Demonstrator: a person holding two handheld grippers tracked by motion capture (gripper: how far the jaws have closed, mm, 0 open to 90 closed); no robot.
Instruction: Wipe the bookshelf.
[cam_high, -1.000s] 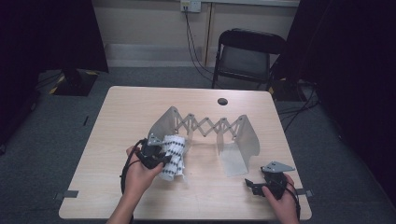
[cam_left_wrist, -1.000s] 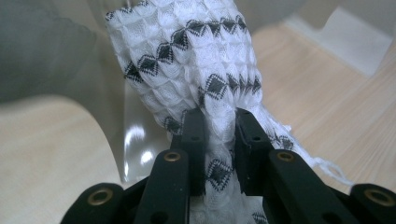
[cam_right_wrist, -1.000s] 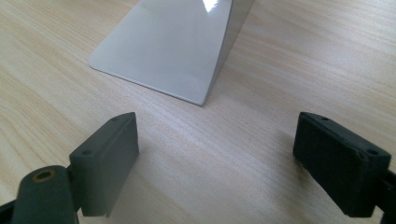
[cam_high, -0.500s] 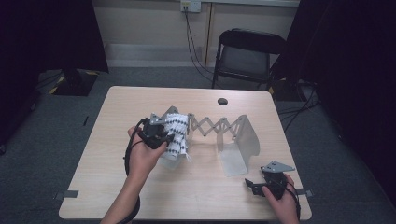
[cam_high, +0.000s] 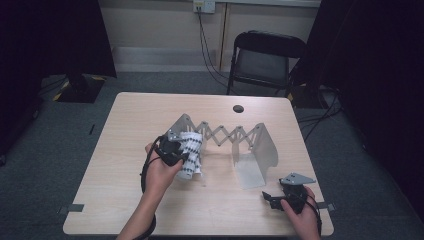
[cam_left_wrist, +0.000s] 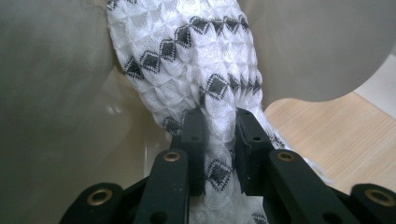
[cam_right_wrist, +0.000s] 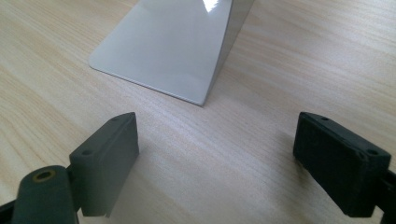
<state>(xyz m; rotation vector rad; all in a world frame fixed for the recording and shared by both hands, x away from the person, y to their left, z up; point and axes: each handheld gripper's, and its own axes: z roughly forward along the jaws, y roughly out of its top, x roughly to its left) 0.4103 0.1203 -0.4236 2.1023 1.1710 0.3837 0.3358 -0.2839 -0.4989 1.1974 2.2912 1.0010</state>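
Note:
A white cloth with black diamond bands hangs bunched at the left end plate of a grey expanding rack in the middle of the table. My left gripper is shut on that cloth. In the left gripper view the cloth is pinched between the two black pads, right against the rack's pale plate. My right gripper rests near the table's front right edge. Its jaws stand wide open over bare wood, a little short of the rack's right foot plate.
The wooden table has a round cable hole at the back. A black folding chair stands behind the table, with cables hanging from a wall socket. The rack's right end plate stands between the two hands.
My left gripper has carried the cloth away from me and up against the rack's left end plate. The right gripper has stayed where it was.

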